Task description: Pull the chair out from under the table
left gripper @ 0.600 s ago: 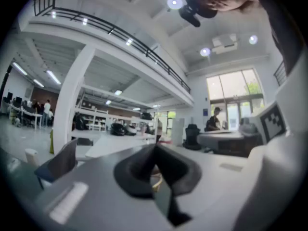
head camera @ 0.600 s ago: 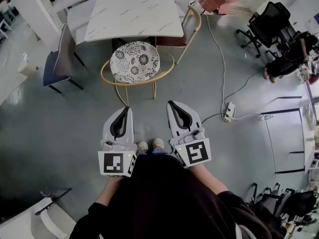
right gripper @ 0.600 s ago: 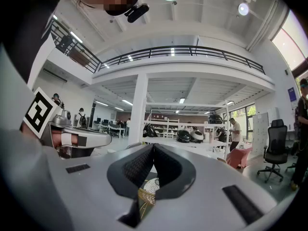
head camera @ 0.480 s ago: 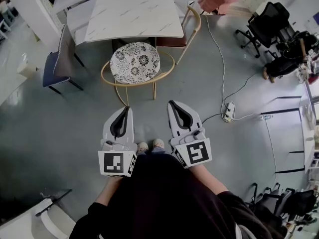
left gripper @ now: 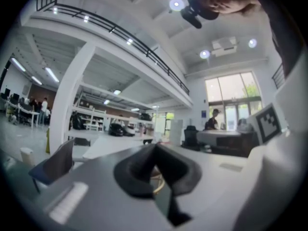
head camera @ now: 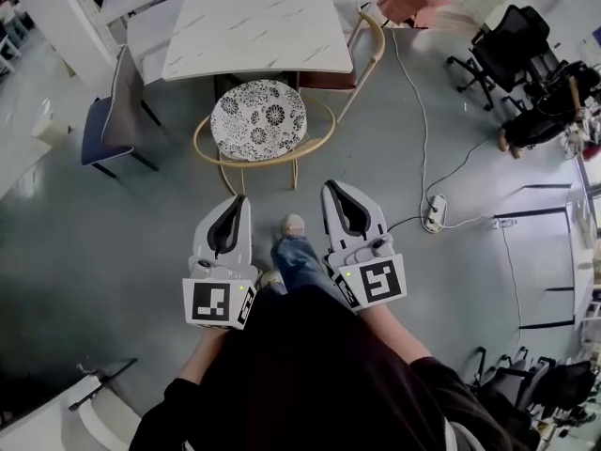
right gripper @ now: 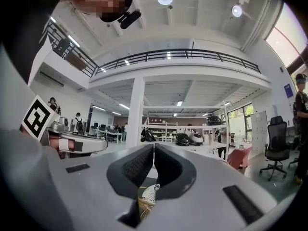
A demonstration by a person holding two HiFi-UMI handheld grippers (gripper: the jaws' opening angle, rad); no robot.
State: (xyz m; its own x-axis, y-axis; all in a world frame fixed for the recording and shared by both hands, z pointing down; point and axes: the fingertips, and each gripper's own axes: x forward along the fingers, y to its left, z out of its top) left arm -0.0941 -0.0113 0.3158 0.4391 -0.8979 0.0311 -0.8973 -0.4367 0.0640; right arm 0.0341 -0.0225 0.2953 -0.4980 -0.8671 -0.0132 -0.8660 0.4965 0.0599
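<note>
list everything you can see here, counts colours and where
round chair with floral cushion and tan metal frame: one, black-and-white seat, at the table's near edge
marble-look rectangular table: one, white, top centre
tan-framed chair with dark red seat: one, at the table's right side
padded side chair: one, blue seat, left of the table
wheeled office chairs: several, black, right edge
power strip: one, white, on the floor right of the grippers
person's shoes: two, off-white, between the grippers, one ahead
left gripper: white, black fingers shut, empty
right gripper: white, black fingers shut, empty
</note>
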